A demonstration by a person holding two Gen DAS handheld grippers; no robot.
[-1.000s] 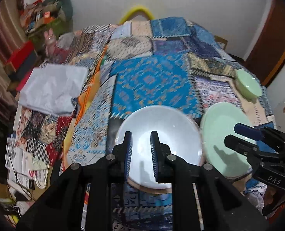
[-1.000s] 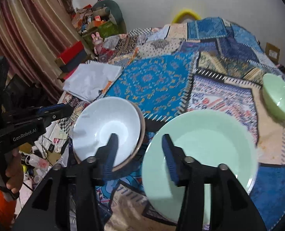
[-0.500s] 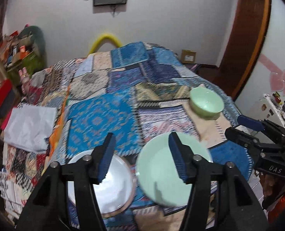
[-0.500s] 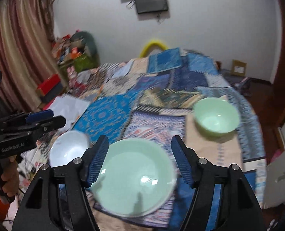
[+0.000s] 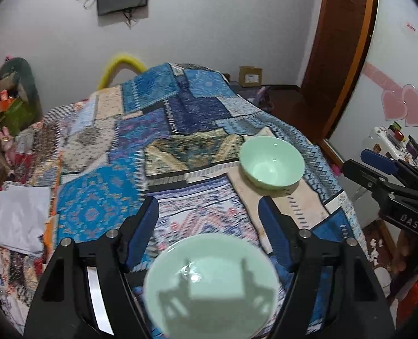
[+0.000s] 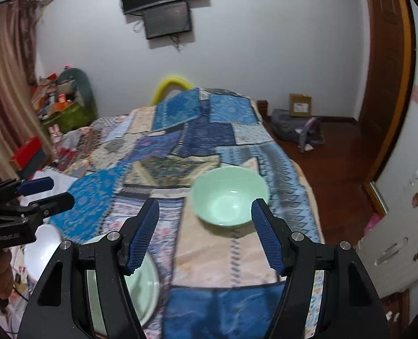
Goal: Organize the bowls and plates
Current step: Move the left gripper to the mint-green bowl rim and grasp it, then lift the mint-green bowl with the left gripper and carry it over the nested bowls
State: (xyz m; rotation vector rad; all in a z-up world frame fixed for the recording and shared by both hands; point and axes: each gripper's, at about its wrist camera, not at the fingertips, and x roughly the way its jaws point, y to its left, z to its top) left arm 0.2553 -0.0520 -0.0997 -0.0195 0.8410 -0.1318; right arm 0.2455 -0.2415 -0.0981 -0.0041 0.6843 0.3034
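Both grippers, left [image 5: 208,220] and right [image 6: 204,223], are wide open, holding nothing. The round pale green bowl [image 6: 230,200] sits near the patchwork bed's [image 6: 197,132] right edge. The flat pale green plate [image 5: 211,285] lies by the near edge.

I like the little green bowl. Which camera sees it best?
The left wrist view shows the green bowl best: sharp, whole, nothing covering it. In the right wrist view it looks blurrier, sitting between that gripper's open fingers, one of which clips its rim.
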